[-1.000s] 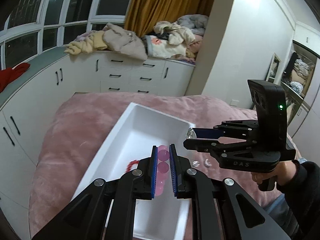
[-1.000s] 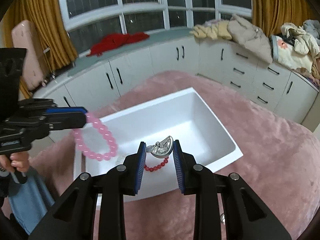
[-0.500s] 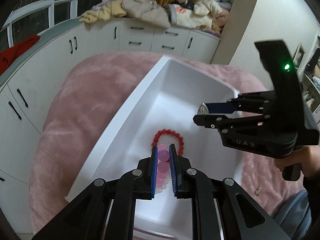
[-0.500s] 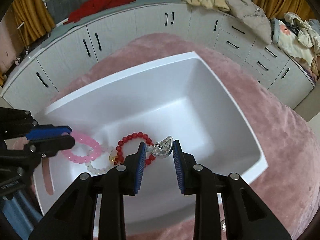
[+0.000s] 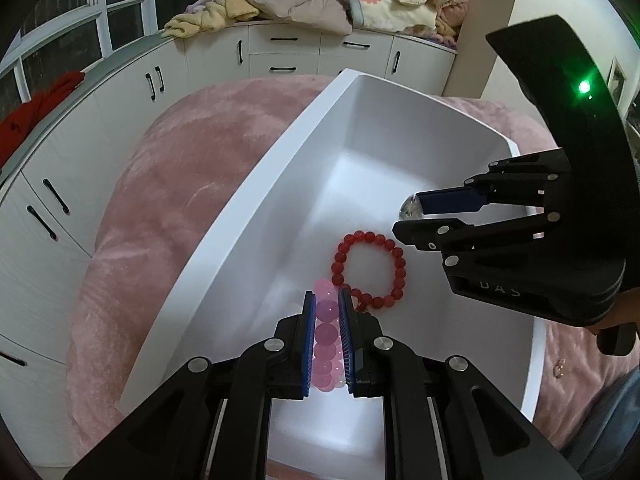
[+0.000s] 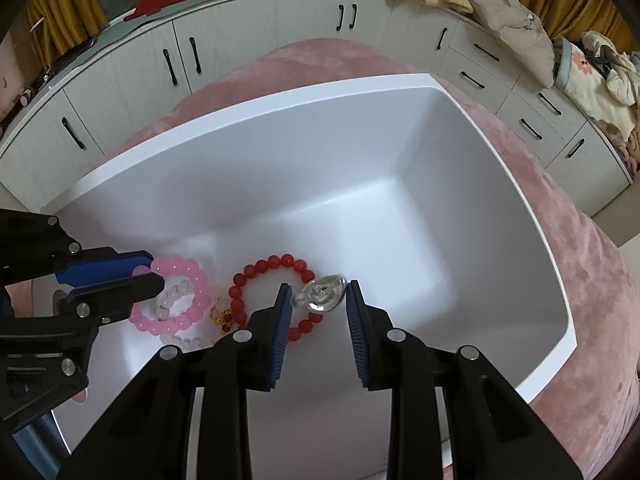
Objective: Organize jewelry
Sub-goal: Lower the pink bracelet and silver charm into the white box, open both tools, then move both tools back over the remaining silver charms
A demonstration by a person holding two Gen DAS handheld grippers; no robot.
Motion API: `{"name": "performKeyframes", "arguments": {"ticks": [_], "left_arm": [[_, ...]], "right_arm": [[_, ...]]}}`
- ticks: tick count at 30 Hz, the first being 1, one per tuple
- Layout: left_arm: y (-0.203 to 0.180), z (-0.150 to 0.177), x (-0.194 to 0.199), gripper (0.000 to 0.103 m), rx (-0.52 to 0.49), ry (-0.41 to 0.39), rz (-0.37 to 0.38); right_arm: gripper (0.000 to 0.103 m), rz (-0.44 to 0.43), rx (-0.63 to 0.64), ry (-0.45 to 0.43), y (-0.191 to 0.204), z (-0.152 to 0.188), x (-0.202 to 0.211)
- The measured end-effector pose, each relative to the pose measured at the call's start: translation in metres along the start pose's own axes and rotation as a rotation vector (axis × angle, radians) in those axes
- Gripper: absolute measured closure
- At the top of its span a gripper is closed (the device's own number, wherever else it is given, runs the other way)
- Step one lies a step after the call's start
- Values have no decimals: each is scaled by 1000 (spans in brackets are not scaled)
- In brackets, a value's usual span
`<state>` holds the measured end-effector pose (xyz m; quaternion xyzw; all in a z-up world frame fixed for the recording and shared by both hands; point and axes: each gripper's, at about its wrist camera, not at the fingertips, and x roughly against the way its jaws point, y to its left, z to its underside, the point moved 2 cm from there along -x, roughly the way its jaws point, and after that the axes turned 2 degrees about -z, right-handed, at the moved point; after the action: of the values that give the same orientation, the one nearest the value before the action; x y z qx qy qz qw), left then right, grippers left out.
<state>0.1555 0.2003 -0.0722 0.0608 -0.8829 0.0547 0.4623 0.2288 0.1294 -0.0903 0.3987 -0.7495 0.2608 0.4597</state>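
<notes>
1. Left tongs (image 5: 327,338) pinch the pink bead bracelet (image 6: 176,298), low inside the white bin (image 6: 500,184): part them narrowly.
2. Right tongs (image 6: 319,312) hold a silver charm (image 6: 320,296) above the red bead bracelet (image 5: 370,274); drop beside it.

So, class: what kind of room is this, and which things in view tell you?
Most likely a bedroom. A pink plush bedspread lies under the white jewelry bin, white built-in cabinets run below the windows, and folded quilts and clothes are heaped on top.

Even indoor light, sharp, fisheye-warped edges, vignetted.
</notes>
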Motion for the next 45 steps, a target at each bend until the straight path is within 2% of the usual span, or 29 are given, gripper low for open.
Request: {"name": "performKeyframes", "arguments": {"ticks": [3,6,9,10,11,18,19,20,22,25,31,37,45], "left_arm": [[1,2,-1,86,5,5,-1],[2,2,0,79,9,3,-6],[2,1,4,68,14,-9,-7],[2,1,7,59,18,-16,-10],[2,0,9,55,21,-23,-10],[-5,-6,32,47,3,-79,-18],[-7,-7,37,45,-4,-92,-17],[-10,-9,41,38,-10,-101,-17],[-15,-12,50,27,-24,-118,-22],[-27,-17,65,24,-66,-159,-31],[-58,-25,93,12,-134,-234,-32],[-101,-26,117,9,-214,-314,-5],[-155,-24,123,8,-308,-349,0]], "right_arm": [[74,-3,-1,-9,0,-1,2],[70,-11,-2,-24,0,-4,8],[64,-10,3,-50,0,-5,18],[63,-11,4,-61,-1,-5,22],[60,-8,2,-67,-2,-5,25],[47,5,-8,-160,-14,-4,66],[41,3,-11,-186,-18,-3,76],[37,4,-15,-206,-21,-2,84],[37,0,-19,-243,-27,1,102],[25,2,-24,-296,-38,9,128],[13,36,-46,-375,-62,33,172],[8,81,-73,-416,-90,64,197],[5,116,-122,-417,-120,112,207]]}}
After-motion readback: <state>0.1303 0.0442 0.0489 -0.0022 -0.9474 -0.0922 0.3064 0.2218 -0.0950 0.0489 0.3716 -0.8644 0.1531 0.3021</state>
